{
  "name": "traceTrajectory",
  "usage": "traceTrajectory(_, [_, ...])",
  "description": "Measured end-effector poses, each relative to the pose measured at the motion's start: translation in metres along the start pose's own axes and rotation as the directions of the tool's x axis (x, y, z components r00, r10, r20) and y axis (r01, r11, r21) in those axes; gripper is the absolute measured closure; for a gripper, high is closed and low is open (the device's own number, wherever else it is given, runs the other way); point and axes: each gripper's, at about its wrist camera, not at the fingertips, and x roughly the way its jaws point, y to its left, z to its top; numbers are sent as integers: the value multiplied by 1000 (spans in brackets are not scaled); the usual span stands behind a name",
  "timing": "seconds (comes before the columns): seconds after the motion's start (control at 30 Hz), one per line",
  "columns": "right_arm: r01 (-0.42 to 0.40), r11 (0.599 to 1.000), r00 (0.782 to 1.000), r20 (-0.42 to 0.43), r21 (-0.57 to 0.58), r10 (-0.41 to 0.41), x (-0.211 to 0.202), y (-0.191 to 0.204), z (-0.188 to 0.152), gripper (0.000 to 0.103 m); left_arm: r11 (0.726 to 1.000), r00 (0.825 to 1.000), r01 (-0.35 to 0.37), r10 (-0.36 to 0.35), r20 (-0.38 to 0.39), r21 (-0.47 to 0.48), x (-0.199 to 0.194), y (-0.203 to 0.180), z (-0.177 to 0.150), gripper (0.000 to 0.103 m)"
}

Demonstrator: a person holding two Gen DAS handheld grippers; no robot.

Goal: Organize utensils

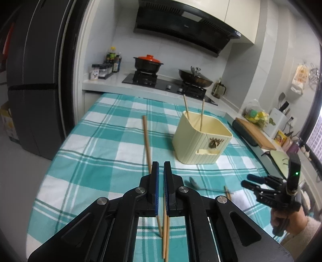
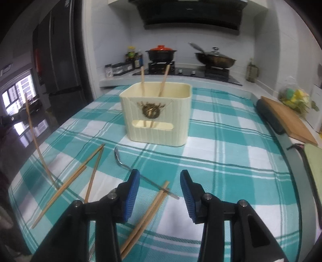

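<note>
Left tongs [image 1: 161, 167] are pinching one chopstick [image 1: 146, 139] up off the table [image 1: 112, 141], probably heading for the holder [image 1: 201, 139], while right tongs [image 2: 159, 177] are hanging open over a loose pair [image 2: 149, 211].

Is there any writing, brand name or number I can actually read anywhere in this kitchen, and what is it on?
No text can be read for certain in either view.
Spice jars: labels too small.
Sauce bottles: labels blurred.
Range hood: pale panel, no legible letters.
Hanging bag: print too small.
Cream utensil holder: a brass emblem, no words.
Right gripper: small markings on its body, unreadable.
</note>
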Motion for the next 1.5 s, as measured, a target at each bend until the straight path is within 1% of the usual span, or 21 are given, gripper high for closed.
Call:
traceTrajectory(0.13, [-109,986,991,-97,-128,97,46,19,17,60,1000,1000,-6,6,1,7,0,-2,1,100])
traceTrajectory(0.27, [-240,954,964,-163,-180,211,70,35,30,60,1000,1000,-11,11,2,0,2,2,4,100])
traceTrajectory(0.33, [-320,917,937,-224,-238,268,77,52,32,52,1000,1000,-16,16,-3,2,4,2,5,100])
traceTrajectory(0.37, [-354,892,921,-270,-282,280,83,63,30,47,1000,1000,-19,19,-5,-1,6,4,5,100])
traceTrajectory(0.47, [-341,847,922,-320,-408,217,100,86,23,47,998,999,-36,34,-41,-44,11,17,4,100])
traceTrajectory(0.53, [-359,832,913,-346,-424,218,114,90,24,47,994,995,-44,34,-97,-98,22,32,0,98])
traceTrajectory(0.57, [-370,825,906,-362,-426,219,121,92,25,47,990,991,-57,39,-131,-130,29,42,-3,96])
traceTrajectory(0.63, [-390,809,894,-391,-439,219,134,96,28,47,981,978,-69,30,-205,-184,47,59,-12,75])
traceTrajectory(0.73, [-437,772,867,-446,-461,224,150,101,30,47,963,957,-100,24,-289,-249,77,78,-24,51])
traceTrajectory(0.87, [-470,728,857,-456,-498,241,156,108,31,47,953,929,-192,99,-357,-236,118,92,-24,43])
traceTrajectory(0.93, [-484,715,850,-465,-504,248,158,109,33,47,945,913,-229,126,-387,-232,140,99,-19,42])
traceTrajectory(1.03, [-497,700,844,-472,-513,253,159,110,34,49,932,871,-310,200,-449,-186,172,108,-14,42])
traceTrajectory(1.07, [-502,698,842,-473,-512,258,159,109,34,53,927,855,-335,225,-467,-166,181,110,-13,42])
traceTrajectory(1.1, [-502,697,842,-471,-511,261,159,109,35,58,924,844,-352,245,-476,-149,188,112,-13,42])
traceTrajectory(1.13, [-501,698,844,-467,-512,263,159,109,35,63,924,846,-362,271,-459,-122,191,110,-10,44])
traceTrajectory(1.17, [-498,700,847,-462,-512,265,159,109,36,68,924,837,-370,287,-465,-97,195,108,-9,46])
traceTrajectory(1.2, [-497,702,847,-460,-509,266,159,109,36,68,925,837,-374,304,-455,-71,197,106,-8,61])
traceTrajectory(1.23, [-492,704,851,-454,-513,264,159,109,36,68,929,839,-367,306,-449,-53,200,104,-7,84])
traceTrajectory(1.3, [-479,708,860,-438,-520,260,157,110,35,68,937,849,-347,290,-442,-50,200,103,-7,94])
traceTrajectory(1.37, [-454,720,874,-421,-525,244,155,109,35,68,947,868,-309,242,-433,-91,196,106,-7,97])
traceTrajectory(1.5, [-417,756,896,-369,-504,248,136,97,38,68,957,907,-267,210,-365,-111,173,96,-2,99])
